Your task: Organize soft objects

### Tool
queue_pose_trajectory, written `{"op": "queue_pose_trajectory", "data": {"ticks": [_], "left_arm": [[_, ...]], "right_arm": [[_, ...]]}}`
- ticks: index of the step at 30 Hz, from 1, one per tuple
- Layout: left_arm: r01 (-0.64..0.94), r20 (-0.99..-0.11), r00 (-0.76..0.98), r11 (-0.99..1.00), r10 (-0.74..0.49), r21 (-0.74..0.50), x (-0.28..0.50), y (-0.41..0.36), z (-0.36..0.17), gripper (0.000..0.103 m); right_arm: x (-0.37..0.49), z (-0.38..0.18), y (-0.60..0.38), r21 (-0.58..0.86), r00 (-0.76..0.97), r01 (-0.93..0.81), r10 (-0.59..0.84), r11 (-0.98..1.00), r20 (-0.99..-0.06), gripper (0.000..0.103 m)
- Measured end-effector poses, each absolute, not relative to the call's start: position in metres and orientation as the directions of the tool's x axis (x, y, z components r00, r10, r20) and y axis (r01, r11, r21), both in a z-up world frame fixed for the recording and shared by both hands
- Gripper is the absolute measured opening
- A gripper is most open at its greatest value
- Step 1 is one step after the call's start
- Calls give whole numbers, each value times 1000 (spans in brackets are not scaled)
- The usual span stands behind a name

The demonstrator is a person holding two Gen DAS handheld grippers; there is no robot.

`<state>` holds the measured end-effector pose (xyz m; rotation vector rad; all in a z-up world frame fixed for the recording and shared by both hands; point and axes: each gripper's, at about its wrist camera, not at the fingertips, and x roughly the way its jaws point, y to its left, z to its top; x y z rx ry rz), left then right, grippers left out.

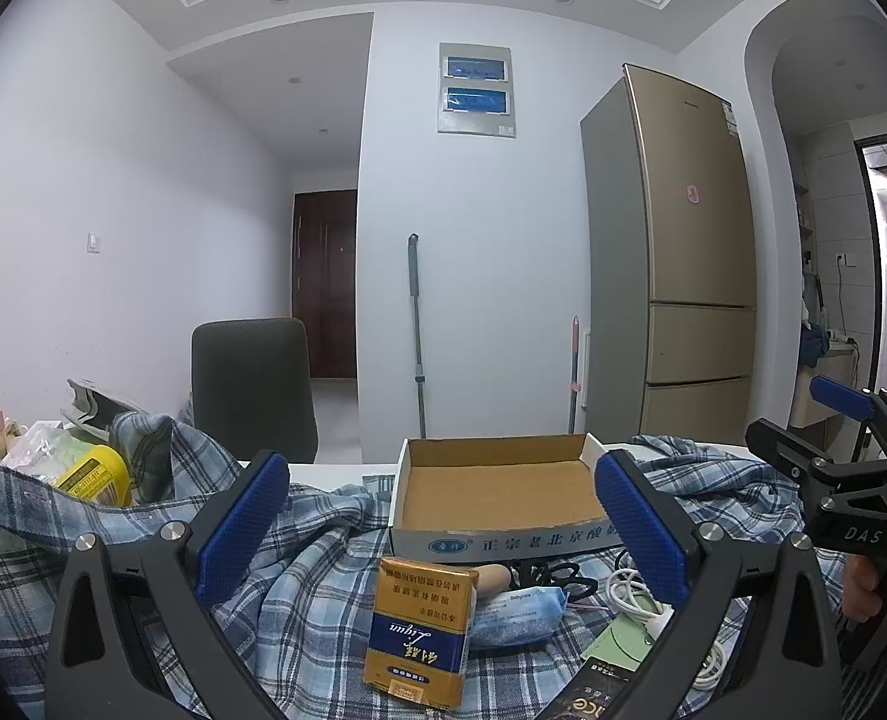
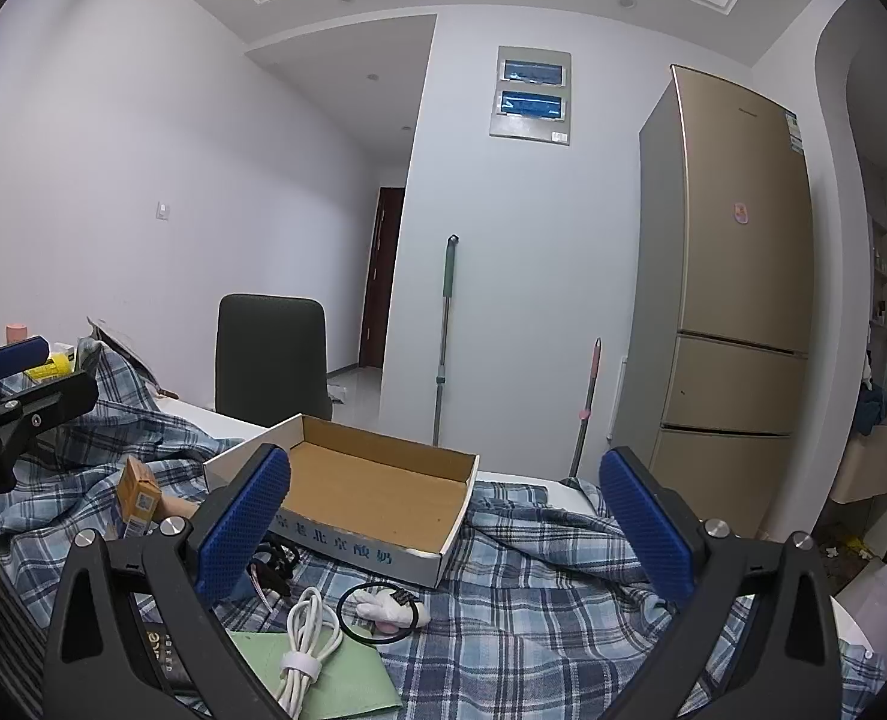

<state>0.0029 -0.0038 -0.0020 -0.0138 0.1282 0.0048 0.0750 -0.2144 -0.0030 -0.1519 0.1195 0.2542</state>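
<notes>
An empty cardboard box (image 1: 497, 489) (image 2: 377, 489) lies on a blue plaid cloth (image 1: 323, 546) (image 2: 533, 588) that covers the table. My left gripper (image 1: 443, 534) is open and empty, held above a gold and blue carton (image 1: 422, 630) and a blue tissue pack (image 1: 518, 609). My right gripper (image 2: 443, 534) is open and empty, above a small white and pink plush with a black band (image 2: 386, 606), a coiled white cable (image 2: 305, 642) and a green cloth (image 2: 329, 678). Each gripper shows in the other's view: the right one (image 1: 845, 450), the left one (image 2: 17, 384).
A yellow container (image 1: 98, 474) and bags sit at the table's left. A dark chair (image 1: 251, 387) stands behind the table. A gold fridge (image 1: 677, 252), a mop (image 1: 416, 330) and a broom stand by the far wall. A dark packet (image 1: 593, 696) lies at the near edge.
</notes>
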Motion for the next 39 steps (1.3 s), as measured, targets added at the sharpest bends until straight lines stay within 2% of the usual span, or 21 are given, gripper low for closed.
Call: {"op": "queue_pose_trajectory", "data": {"ticks": [39], "left_arm": [[-7,-136,991,1000,5,-12,6,-3,-5,103]], "right_arm": [[75,-3,-213,-135,961,-257,238,957,-141,103]]}}
